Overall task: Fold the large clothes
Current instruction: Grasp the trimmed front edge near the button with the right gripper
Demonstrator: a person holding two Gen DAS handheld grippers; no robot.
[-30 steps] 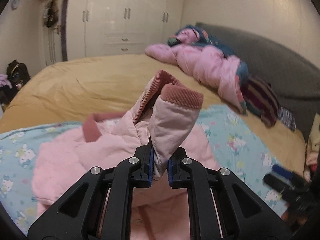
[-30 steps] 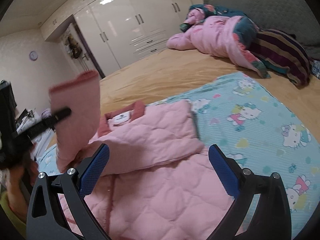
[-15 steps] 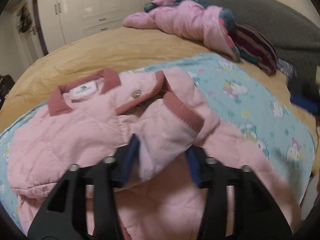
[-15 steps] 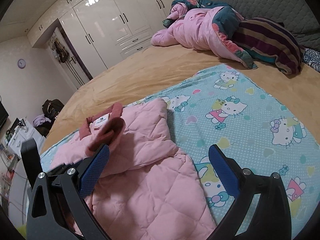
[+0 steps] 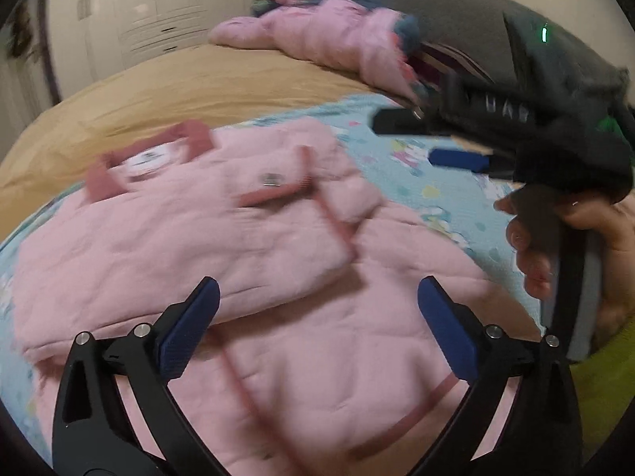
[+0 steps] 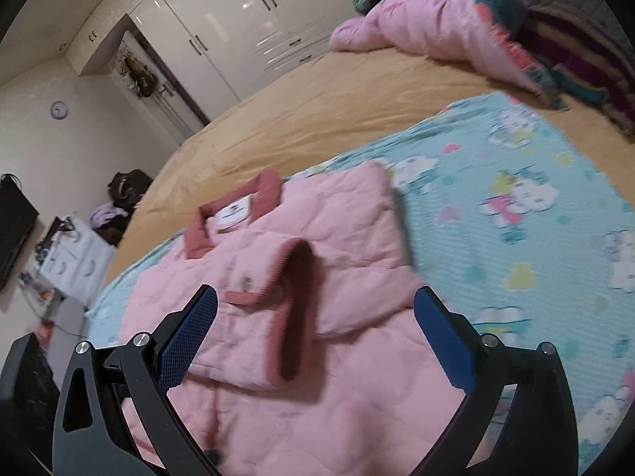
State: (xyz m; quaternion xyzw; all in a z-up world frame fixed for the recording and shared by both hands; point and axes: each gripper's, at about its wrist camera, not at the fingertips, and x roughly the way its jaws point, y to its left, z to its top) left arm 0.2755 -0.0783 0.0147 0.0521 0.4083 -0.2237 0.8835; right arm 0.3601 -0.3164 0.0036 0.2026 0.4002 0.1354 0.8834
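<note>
The left gripper point(image 5: 317, 317) fingers are opening wide, holding nothing, above the pink jacket point(image 5: 246, 246). The right gripper point(image 6: 315, 327) fingers spread wide, empty. Blue blanket point(image 6: 516, 246) lies bare rightward.

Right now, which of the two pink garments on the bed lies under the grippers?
The pink quilted jacket with the dark-pink collar, spread on the cartoon-print sheet. The other pink garment lies crumpled far off by the headboard.

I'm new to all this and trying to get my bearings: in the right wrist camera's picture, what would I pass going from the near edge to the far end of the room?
Right hand-held gripper → pink quilted jacket → cartoon-print blue sheet → tan bedspread → heap of pink bedding → white wardrobe.
</note>
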